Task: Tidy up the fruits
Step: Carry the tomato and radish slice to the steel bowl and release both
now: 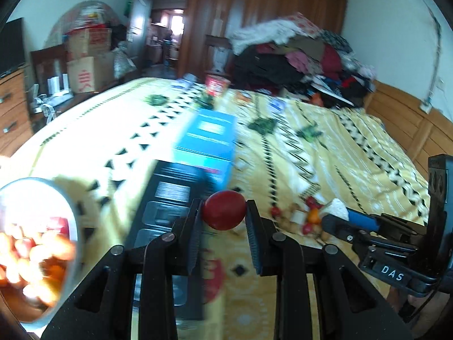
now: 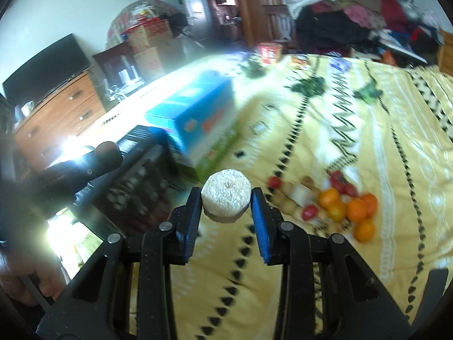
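Setting: bedroom, with a bed (image 1: 325, 147) under a yellow patterned cover, clothes heaped at its far end, a wooden wardrobe behind.
Writing: "DAS" reads on a label on the right gripper (image 1: 337, 215), seen from the left wrist view; print on the blue box (image 1: 208, 141) is too blurred to read.
Left gripper (image 1: 223, 212): narrowed onto a red fruit (image 1: 223, 209), raised above the bed cover.
Right gripper (image 2: 226, 198): blue pads clamp a pale round slice (image 2: 226, 195), also held clear of the cover.
Bowl (image 1: 72, 212): lower left, holding red and orange fruit.
Loose fruit pile (image 2: 339, 201): oranges and small red ones on the cover, to the right.
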`<state>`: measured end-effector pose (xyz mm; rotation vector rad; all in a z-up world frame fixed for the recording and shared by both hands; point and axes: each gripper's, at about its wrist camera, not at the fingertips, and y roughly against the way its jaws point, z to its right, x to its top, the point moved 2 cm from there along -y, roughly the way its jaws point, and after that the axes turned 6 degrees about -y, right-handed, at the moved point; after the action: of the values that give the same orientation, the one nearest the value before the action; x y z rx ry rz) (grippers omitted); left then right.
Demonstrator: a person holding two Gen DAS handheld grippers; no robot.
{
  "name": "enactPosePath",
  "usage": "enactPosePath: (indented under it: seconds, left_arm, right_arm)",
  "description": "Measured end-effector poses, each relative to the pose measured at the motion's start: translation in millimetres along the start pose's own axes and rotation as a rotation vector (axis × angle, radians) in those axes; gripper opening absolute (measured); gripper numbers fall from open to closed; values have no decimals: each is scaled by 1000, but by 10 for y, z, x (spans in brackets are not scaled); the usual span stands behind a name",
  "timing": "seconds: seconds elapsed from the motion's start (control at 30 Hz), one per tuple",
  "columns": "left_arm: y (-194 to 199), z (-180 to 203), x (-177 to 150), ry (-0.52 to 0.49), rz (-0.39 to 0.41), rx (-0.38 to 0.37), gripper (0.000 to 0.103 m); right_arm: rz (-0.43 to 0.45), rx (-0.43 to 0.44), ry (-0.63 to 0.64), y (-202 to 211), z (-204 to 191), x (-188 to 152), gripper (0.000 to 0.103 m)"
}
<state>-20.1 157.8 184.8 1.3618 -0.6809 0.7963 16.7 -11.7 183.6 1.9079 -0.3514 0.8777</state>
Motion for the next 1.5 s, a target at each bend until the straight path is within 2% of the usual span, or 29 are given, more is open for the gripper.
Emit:
enactPosePath:
  seconds: [0.2,0.33,0.47,0.67,0.97,1.23,1.5]
  left_arm:
    - [484,-959,17,100,53,152,30]
    - [687,-1480,-34,153,72,221,30]
    - [805,-1885,-146,208,74,266,30]
    - [794,-2273,-337,272,49,298,30]
    - [710,-2631,-605,342,-11,323,30]
    - [614,-2813,-693,370,-66,336,30]
    - [528,-2911,-760,395,-108,338,30]
  right_arm:
    - [-18,77,98,-186,-843,185,36]
    - [-37,130,158,-321,-1402,231,36]
    - [-60,174,222,-472,-1921,238,36]
    - [-91,211,301,-661,-2485,196,36]
    - [-170,235,326,-980,-2797,65,36]
    - [-233,253,342,-1174,-3022,-20,36]
    - [-286,263,325,-1310,-3073,-89,36]
